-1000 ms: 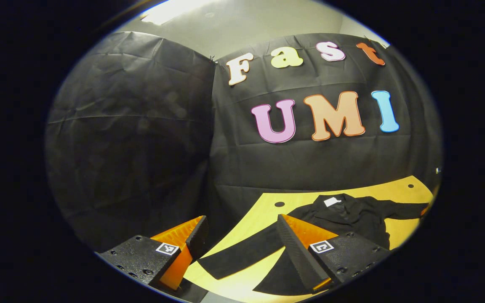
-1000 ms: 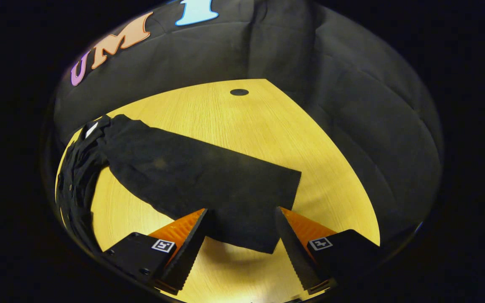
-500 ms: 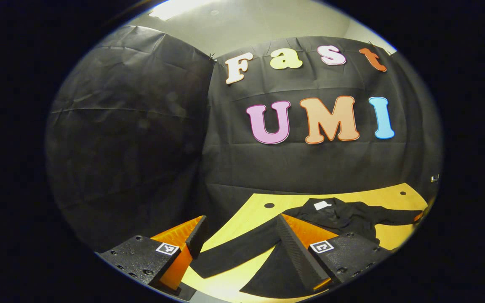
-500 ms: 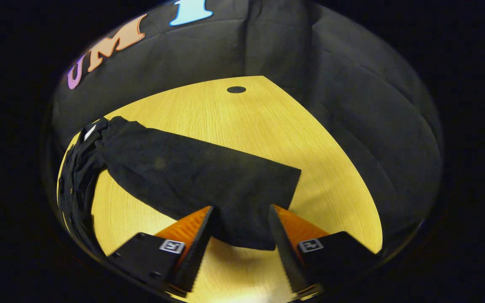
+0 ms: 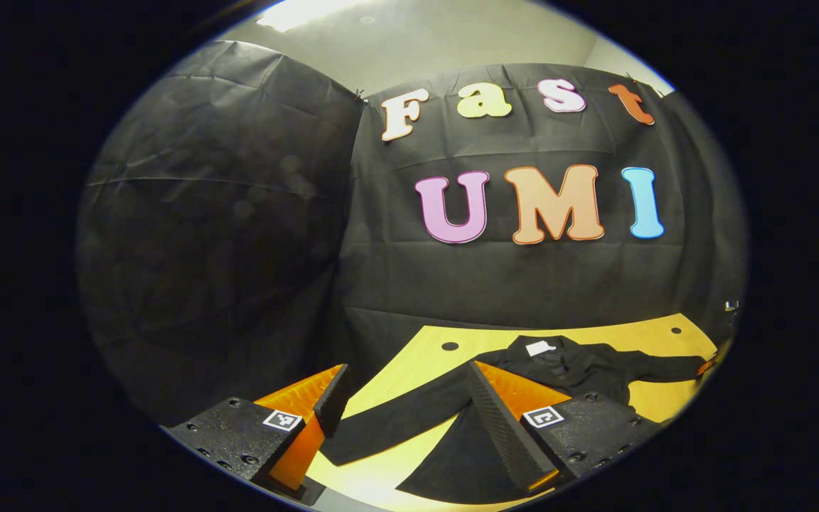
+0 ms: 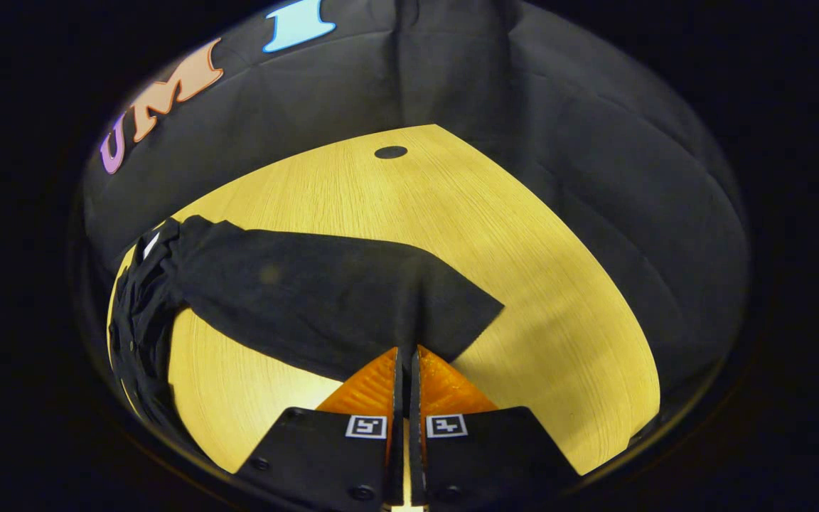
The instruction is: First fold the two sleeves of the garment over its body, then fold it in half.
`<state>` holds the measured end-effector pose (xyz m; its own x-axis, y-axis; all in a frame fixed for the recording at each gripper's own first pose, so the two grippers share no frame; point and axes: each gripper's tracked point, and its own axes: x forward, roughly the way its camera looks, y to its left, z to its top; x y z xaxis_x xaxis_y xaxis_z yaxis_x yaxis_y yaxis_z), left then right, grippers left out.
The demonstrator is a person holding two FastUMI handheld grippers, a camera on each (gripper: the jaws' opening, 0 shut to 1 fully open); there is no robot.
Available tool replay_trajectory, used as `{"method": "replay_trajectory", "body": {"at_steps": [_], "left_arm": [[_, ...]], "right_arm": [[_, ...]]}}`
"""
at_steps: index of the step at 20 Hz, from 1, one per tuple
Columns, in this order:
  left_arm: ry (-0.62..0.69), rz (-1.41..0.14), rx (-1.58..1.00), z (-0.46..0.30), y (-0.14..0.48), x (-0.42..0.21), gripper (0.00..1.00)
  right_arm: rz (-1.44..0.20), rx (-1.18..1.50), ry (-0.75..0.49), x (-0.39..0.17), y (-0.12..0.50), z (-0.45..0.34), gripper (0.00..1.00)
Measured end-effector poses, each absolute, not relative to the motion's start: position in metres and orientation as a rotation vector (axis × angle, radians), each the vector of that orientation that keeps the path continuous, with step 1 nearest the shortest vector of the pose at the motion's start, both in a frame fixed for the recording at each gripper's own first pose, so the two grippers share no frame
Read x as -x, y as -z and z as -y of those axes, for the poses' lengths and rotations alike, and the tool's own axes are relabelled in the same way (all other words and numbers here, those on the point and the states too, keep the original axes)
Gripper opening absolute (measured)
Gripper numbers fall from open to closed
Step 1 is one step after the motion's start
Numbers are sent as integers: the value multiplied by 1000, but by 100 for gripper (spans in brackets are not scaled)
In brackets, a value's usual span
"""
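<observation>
on the wooden table, a black garment is spread as its right sleeve is pinched at the cuff by the right gripper, best lifted low over the body, while the left gripper is held wide open above the other sleeve.

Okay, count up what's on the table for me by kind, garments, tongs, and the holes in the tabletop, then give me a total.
Garments: 1, the black garment spread on the table.
Tongs: 2, the left tongs, open, and the right tongs, shut on the sleeve.
Holes in the tabletop: 2.
Total: 5.
</observation>
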<state>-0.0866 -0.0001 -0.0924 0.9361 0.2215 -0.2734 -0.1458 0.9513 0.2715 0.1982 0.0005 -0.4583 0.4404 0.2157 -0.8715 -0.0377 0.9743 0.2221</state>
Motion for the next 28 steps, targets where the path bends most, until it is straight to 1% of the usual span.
{"method": "replay_trajectory", "body": {"at_steps": [1, 2, 8, 9, 10, 11, 13, 14, 19, 23, 26, 27, 28], "left_arm": [[-192, -312, -248, 1, 93, 87, 99], [-192, -318, -245, 3, 94, 88, 100], [-191, -305, -254, 11, 88, 94, 99], [-188, -306, -254, 12, 89, 95, 99], [-184, -306, -255, 12, 88, 97, 99], [-182, -306, -256, 13, 88, 98, 96], [-178, -305, -256, 14, 87, 102, 96], [-178, -302, -256, 15, 86, 103, 99], [-178, -316, -229, 10, 92, 108, 99], [-171, -316, -234, -1, 94, 98, 99], [-168, -319, -243, -11, 96, 91, 99], [-161, -322, -239, -14, 98, 88, 96], [-155, -330, -234, -16, 101, 85, 98]], "right_arm": [[-1112, -195, -156, -199, 459, -1, 4], [-1116, -204, -156, -200, 460, -1, 3], [-1096, -151, -151, -200, 460, -1, 3], [-1095, -149, -152, -200, 460, -1, 5], [-1095, -149, -153, -200, 461, -1, 3], [-1097, -152, -155, -200, 461, -1, 3], [-1101, -158, -151, -200, 460, -1, 3], [-1106, -155, -148, -201, 460, -1, 3], [-1129, -117, -149, -202, 458, 0, 3], [-1159, -129, -148, -203, 455, -1, 2], [-1128, -150, -151, -213, 442, -1, 2], [-1112, -156, -146, -217, 433, -1, 2], [-1092, -171, -141, -222, 422, -3, 2]]}}
